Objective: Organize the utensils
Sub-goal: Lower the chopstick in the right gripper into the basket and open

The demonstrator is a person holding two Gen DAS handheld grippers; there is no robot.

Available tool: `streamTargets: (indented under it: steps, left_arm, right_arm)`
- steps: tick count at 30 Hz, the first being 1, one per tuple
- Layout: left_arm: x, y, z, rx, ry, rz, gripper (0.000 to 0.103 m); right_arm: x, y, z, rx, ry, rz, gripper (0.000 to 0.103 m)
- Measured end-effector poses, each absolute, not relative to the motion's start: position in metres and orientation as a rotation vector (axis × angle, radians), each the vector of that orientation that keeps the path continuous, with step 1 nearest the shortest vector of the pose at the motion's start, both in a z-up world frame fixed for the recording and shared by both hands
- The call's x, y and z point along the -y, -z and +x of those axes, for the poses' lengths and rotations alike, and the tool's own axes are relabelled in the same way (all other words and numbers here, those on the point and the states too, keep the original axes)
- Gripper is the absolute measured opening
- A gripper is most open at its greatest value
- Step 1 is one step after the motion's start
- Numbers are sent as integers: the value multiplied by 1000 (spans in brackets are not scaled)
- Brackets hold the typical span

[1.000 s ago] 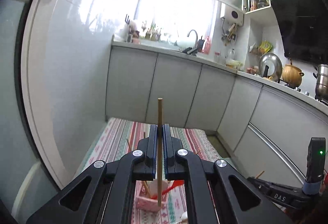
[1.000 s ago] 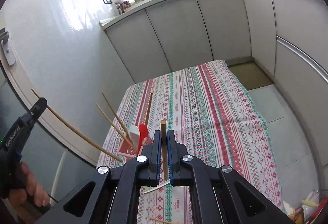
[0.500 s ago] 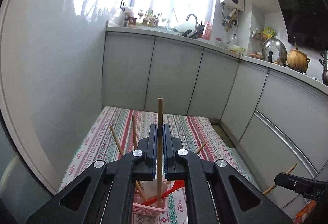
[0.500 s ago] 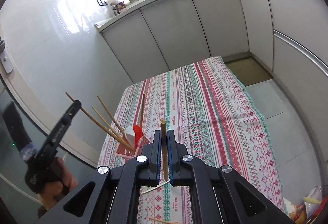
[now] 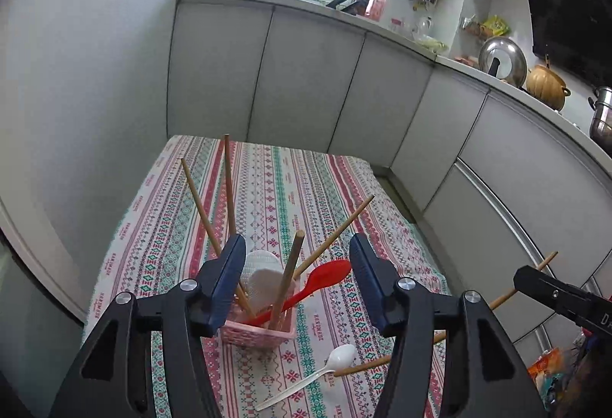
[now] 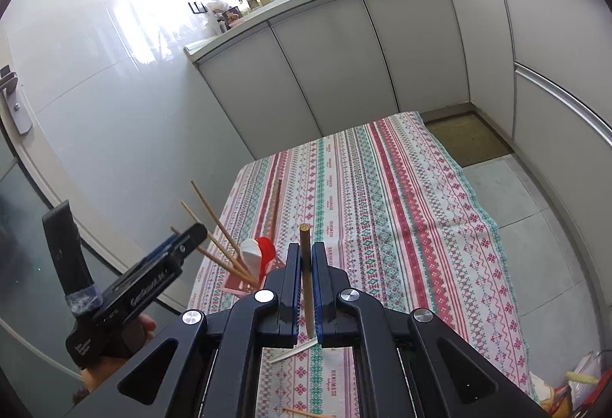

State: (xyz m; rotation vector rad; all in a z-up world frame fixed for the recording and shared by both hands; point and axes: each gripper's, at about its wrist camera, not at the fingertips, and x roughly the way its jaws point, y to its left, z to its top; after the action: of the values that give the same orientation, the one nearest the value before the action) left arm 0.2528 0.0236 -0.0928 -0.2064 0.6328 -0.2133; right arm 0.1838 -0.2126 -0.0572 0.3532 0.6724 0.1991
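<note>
A pink utensil holder [image 5: 260, 332] stands on the striped tablecloth [image 5: 275, 188], with several wooden chopsticks, a red spoon [image 5: 325, 276] and a white spoon [image 5: 264, 272] in it. My left gripper [image 5: 298, 265] hovers just above it and its jaws are opening. One chopstick [image 5: 287, 280] stands free between them, its lower end in the holder. My right gripper [image 6: 305, 253] is shut on another chopstick [image 6: 306, 280], held upright to the right of the holder [image 6: 237, 284]. A white plastic spoon [image 5: 329, 364] and a loose chopstick [image 5: 367, 366] lie on the cloth in front of the holder.
Grey kitchen cabinets [image 6: 344, 54] run behind and along the right of the table. A glossy wall [image 5: 76, 92] closes the left side. Tiled floor [image 6: 535, 207] lies past the table's right edge. A hand [image 6: 114, 341] holds the left gripper's handle.
My left gripper sank toward the holder, then opened and let go of its chopstick, which now stands in the holder. The right gripper kept still, shut on its chopstick.
</note>
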Motion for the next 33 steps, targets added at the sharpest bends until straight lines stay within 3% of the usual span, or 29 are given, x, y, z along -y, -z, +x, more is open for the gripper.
streamTargets:
  steps: [5,16,33]
  left_arm:
    - [-49,89,235,-686,193,-272,70]
    - [-98,98,195,-787,137,-261,71]
    - [-120,138,205,-989,59,-174,71]
  right_arm:
    - [203,39,183,-613,-217,358,5]
    - [153,8,194,-481,-263,312,5]
    - [94,62,247,-561,-305,256,6]
